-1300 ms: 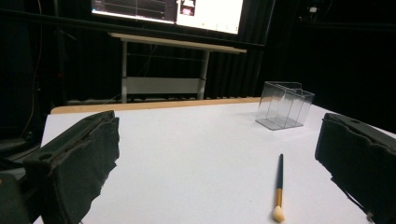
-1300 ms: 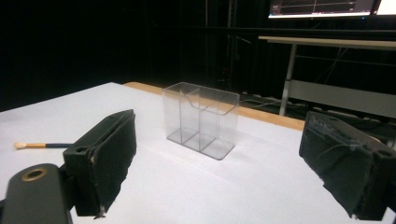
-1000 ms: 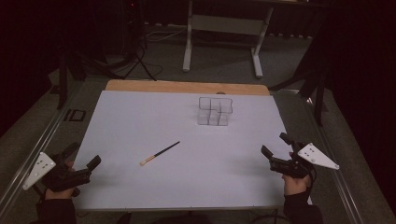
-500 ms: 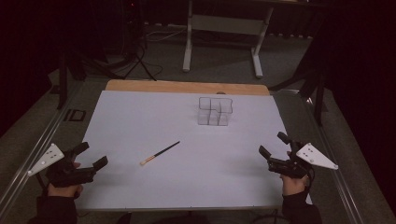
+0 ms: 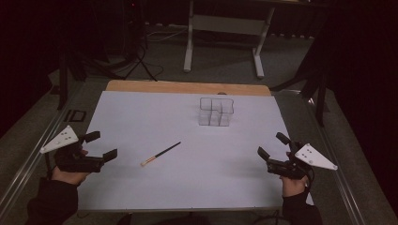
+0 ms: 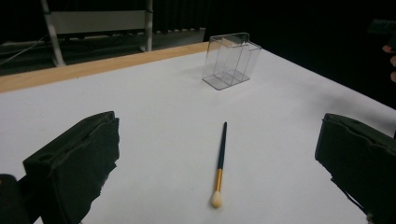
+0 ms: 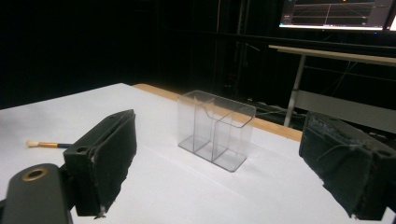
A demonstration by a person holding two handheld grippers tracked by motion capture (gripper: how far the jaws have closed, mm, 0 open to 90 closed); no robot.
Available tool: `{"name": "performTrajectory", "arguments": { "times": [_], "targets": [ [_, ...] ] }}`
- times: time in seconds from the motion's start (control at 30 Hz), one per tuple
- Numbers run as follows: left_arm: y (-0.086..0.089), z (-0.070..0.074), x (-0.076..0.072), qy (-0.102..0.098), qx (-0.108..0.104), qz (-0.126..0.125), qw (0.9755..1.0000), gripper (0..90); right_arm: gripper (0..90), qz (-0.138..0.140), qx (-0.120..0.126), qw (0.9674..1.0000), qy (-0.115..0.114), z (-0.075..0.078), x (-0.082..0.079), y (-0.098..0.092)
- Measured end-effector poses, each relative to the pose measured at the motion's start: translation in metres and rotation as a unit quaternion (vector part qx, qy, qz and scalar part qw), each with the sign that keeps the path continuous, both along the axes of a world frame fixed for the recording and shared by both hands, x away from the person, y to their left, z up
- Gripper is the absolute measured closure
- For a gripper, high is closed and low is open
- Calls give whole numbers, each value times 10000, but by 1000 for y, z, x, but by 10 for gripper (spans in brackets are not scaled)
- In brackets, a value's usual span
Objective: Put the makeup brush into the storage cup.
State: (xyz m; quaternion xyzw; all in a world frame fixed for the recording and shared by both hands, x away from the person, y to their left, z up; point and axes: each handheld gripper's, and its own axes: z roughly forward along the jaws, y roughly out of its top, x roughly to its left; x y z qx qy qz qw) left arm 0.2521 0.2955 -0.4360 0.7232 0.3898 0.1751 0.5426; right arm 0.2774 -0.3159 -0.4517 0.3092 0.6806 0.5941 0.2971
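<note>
A: Near the middle of the white table (image 5: pixel 141 117), what is lying there?

B: A thin brush (image 5: pixel 161 154) is lying flat, its dark handle pointing toward two o'clock, a gold band and a pale tip at the eight o'clock end.

A: And the clear box (image 5: pixel 216 111)?

B: It is standing upright at one o'clock from the brush, well apart, with dividers inside.

A: What are the grippers doing?

B: The left gripper (image 5: pixel 101 146) is hovering at eight o'clock, jaws spread wide, holding nothing. The right gripper (image 5: pixel 273 145) is hanging at four o'clock, jaws likewise gaping and empty.
</note>
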Motion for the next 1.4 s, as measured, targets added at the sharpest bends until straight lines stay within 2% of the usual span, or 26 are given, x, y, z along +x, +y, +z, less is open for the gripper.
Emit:
{"name": "performTrajectory", "arguments": {
  "times": [0.07,0.17,0.3,0.33,0.37,0.4,0.43,0.47,0.5,0.6,0.63,0.67,0.73,0.83,0.9,1.1,1.17,1.27,1.4],
  "targets": [
    [-3,5,4,36,9,-41,10000,0,109,10,-4,10000,17,0,0,1],
    [-8,10,10,85,174,-111,9998,0,109,15,-18,10000,16,0,1,1],
    [-15,18,19,170,289,-247,9991,1,110,31,2,10000,33,-1,1,2],
    [-20,21,25,252,387,-290,9985,0,110,31,4,10000,41,-1,1,2],
    [-20,21,25,252,387,-290,9985,1,109,44,16,10000,51,-1,2,2],
    [-24,23,30,373,517,-320,9975,0,110,54,21,10000,56,-1,2,3],
    [-24,23,30,373,517,-320,9975,1,110,55,16,10000,62,-1,2,3],
    [-29,25,36,485,623,-392,9961,1,110,66,0,10000,67,-1,1,4],
    [-32,25,38,497,693,-401,9955,1,110,78,-10,10000,50,-1,1,4],
    [-37,26,44,601,746,-490,9942,1,110,86,-38,10000,30,0,1,5],
    [-42,26,48,694,853,-561,9924,1,110,86,-36,10000,28,0,1,6],
    [-44,26,50,707,903,-593,9916,1,110,77,-40,10000,26,-1,1,6],
    [-46,26,53,749,899,-629,9911,3,110,96,-39,9999,26,-1,1,6],
    [-54,25,60,890,1021,-717,9882,4,110,134,-30,9999,47,-2,2,6],
    [-57,25,61,921,1036,-733,9876,5,110,158,-21,9999,54,-2,2,7],
    [-71,17,71,1157,1252,-829,9819,9,110,302,-19,9995,26,-2,4,11],
    [-73,15,72,1168,1254,-821,9818,9,110,321,-13,9995,24,-2,4,11],
    [-79,11,75,1228,1341,-848,9797,10,110,372,37,9993,0,-2,4,11],
    [-86,6,80,1379,1342,-935,9768,14,110,397,27,9992,-14,-3,4,12]
  ]
}}
